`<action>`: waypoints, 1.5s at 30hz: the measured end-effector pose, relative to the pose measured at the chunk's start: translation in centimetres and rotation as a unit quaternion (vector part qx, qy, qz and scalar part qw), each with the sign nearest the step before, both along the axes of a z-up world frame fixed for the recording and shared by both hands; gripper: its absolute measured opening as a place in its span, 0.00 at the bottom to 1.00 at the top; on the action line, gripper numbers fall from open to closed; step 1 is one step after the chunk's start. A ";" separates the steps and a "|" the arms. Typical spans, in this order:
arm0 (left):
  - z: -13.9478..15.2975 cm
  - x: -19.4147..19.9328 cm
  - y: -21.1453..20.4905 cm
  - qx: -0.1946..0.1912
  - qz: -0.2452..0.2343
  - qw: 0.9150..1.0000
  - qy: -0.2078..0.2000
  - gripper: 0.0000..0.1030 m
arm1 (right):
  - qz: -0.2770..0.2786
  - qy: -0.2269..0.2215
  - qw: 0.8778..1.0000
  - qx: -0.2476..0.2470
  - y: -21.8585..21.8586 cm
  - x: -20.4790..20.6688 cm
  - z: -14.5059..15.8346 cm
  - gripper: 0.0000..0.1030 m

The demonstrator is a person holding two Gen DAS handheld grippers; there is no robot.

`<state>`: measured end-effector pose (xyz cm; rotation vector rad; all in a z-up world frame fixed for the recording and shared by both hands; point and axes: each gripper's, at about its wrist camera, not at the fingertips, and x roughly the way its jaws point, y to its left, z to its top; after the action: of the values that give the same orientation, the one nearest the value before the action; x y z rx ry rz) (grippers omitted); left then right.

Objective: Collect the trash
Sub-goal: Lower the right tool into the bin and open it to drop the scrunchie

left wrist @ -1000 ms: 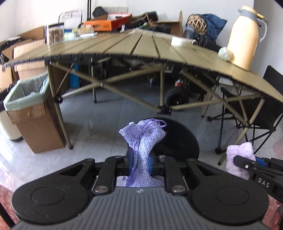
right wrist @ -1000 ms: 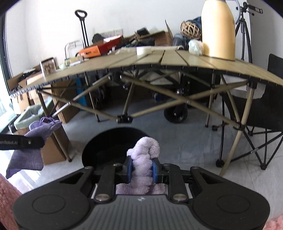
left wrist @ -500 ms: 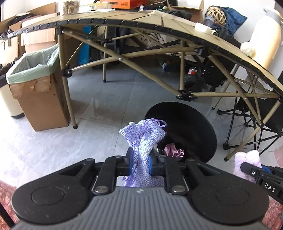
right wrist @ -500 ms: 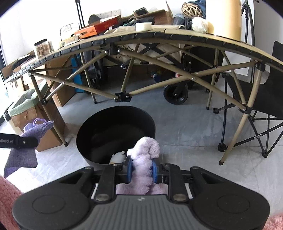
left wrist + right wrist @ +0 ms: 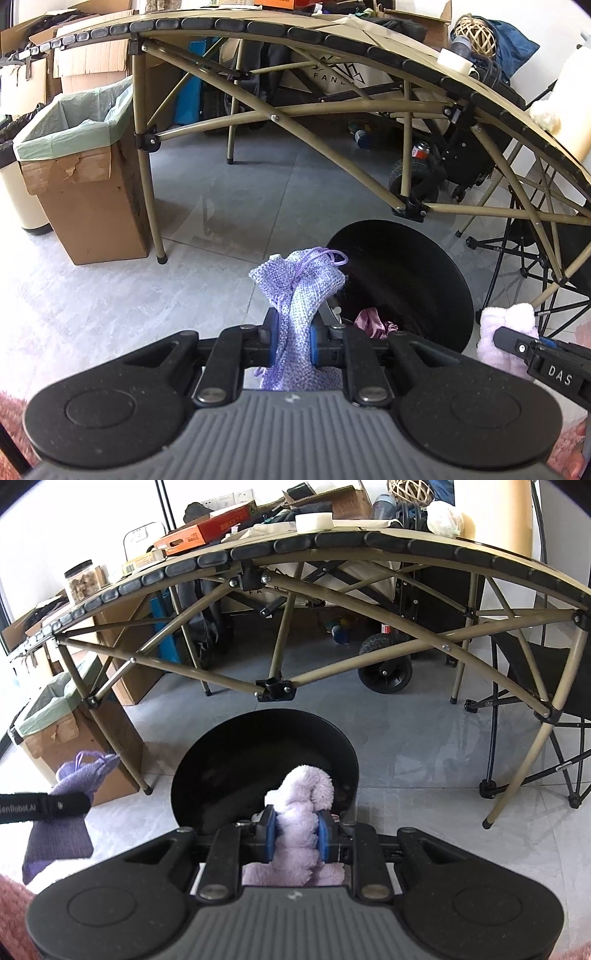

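The left claw (image 5: pixel 291 341) is clamped on a purple mesh pouch (image 5: pixel 297 291), held over the floor just beside the near-left rim of a black bin (image 5: pixel 424 266). The right claw (image 5: pixel 295 830) is clamped on a fluffy lilac cloth (image 5: pixel 301 805), which is held above the bin's near rim. The bin stands on the grey floor (image 5: pixel 240 195) in front of the folding table (image 5: pixel 332 546), with a pink scrap (image 5: pixel 373 323) inside it. A lined cardboard box (image 5: pixel 88 177) stands by the table's left leg.
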<state>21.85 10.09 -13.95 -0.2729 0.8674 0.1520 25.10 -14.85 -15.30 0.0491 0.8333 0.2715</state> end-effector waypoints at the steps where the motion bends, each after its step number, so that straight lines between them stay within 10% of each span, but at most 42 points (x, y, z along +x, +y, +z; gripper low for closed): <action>1: 0.0 0.2 0.1 0.000 0.000 1.000 0.000 0.15 | 0.000 0.000 1.000 0.001 0.3 0.3 0.0 0.20; 45: -2.2 6.2 4.3 -0.009 0.046 0.999 0.013 0.15 | -0.016 0.084 0.996 -0.027 7.6 9.7 -5.2 0.21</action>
<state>28.02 14.39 -16.17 -0.3280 0.8829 0.2338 34.85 -7.26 -20.53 0.0346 1.0063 0.2172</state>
